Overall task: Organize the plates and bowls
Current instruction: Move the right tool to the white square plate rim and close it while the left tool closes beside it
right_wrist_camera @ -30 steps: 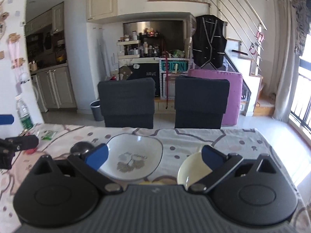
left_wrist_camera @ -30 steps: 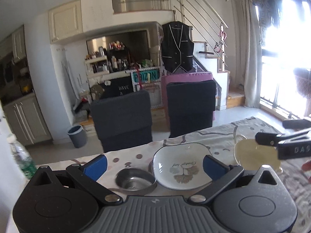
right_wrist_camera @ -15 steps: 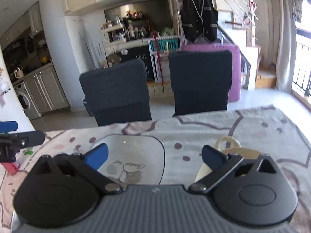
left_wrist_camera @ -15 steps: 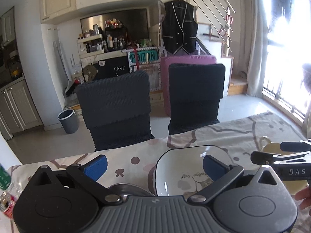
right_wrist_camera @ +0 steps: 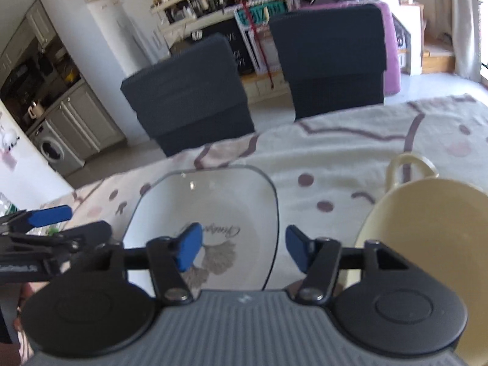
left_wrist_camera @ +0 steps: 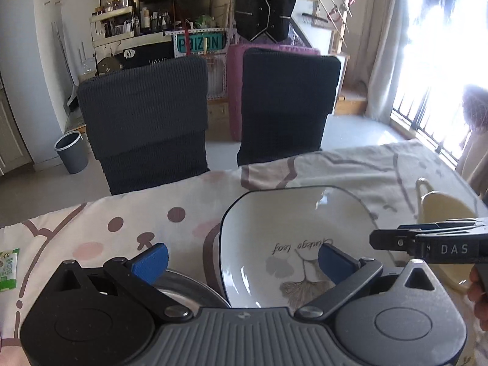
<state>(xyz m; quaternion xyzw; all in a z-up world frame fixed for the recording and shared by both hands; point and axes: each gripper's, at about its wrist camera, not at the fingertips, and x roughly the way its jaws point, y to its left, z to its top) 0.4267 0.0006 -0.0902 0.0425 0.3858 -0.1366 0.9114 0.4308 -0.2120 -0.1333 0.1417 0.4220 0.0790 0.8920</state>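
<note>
Plate (left_wrist_camera: 292, 225) centre on table (left_wrist_camera: 122, 213); metal bowl (left_wrist_camera: 189, 286) at 9 o'clock, probably touching; cup (left_wrist_camera: 442, 210) at 3; chairs (left_wrist_camera: 146, 116) at 12.

The steel bowl (left_wrist_camera: 186, 286) lies mostly hidden behind the left gripper (left_wrist_camera: 241, 260). Right of the right gripper (right_wrist_camera: 242, 248), the cream bowl (right_wrist_camera: 427, 244) runs off the edge; this view is blurred.

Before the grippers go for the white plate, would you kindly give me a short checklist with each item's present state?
1. White plate flat on the tablecloth: ok.
2. Plate's right rim between the right gripper fingers, jaws closing, pads not yet on it: ok.
3. Left gripper open, straddling the plate's left rim: ok.
4. Plate empty: ok.
5. Cream bowl apart from the plate: ok.
6. Steel bowl clear of the plate: cannot tell.
</note>
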